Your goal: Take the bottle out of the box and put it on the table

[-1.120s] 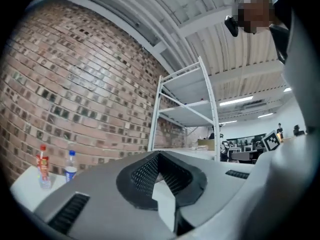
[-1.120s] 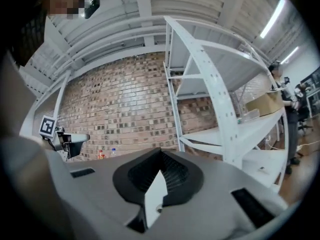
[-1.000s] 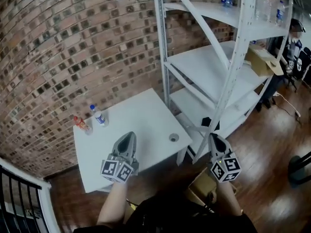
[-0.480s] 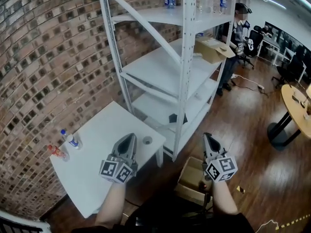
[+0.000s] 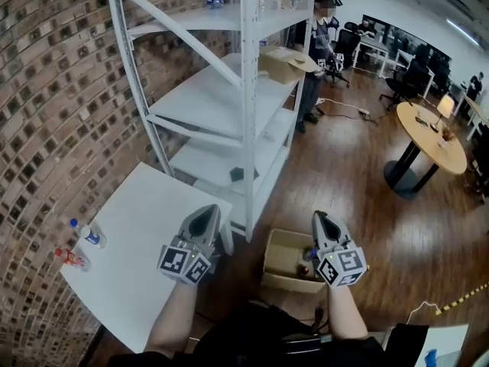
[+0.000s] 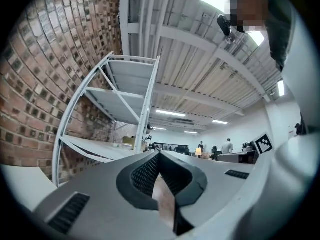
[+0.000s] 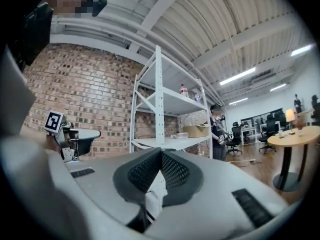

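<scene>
An open cardboard box stands on the wooden floor right of the white table. Something dark lies at its right side, half hidden by my right gripper, and I cannot tell if it is a bottle. My left gripper hangs over the table's right corner, shut and empty. My right gripper is above the box's right edge, also shut with nothing in it. Both point roughly level toward the shelf rack. Two bottles, one blue-capped and one red, stand at the table's left edge.
A tall white shelf rack stands just behind the table and box, carrying another cardboard box and bottles on top. A person stands beyond it. A round table and office chairs are at the far right.
The view has swung to the right: the table slid left and the floor box came into sight under the right gripper. Both grippers moved along with it and stayed shut.
</scene>
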Demonstrator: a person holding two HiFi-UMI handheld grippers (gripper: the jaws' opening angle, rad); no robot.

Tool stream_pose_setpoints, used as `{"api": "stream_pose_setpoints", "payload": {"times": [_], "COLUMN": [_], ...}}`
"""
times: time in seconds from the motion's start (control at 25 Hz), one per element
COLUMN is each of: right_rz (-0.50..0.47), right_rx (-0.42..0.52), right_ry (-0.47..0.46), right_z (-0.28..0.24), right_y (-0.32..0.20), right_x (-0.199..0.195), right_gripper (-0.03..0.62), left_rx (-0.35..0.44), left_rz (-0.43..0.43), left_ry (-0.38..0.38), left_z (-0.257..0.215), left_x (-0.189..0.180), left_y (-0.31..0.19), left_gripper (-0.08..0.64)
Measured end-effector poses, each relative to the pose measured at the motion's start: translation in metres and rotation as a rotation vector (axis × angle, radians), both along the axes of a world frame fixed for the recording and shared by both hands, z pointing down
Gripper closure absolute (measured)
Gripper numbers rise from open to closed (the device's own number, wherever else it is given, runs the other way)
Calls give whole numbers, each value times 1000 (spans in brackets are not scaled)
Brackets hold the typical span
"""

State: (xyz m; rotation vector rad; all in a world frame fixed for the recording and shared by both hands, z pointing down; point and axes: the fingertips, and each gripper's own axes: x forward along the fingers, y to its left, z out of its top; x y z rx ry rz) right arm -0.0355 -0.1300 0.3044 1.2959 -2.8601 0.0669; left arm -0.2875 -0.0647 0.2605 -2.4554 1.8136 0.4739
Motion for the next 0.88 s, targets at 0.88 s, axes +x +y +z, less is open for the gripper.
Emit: {"api": "stream_pose_setpoints", "payload": {"times": [0.88], "right_rz": [395], "right_rx": [-65], "right_ry": [81], "right_z": [23], "right_y": [98], "right_x": [157], "right_gripper": [589], "left_rx": [-16], "left_rz": [385], "left_ry": [39], "left_z": [15], "left_x": [151], "left_y": [-21], "left_gripper": [557]}}
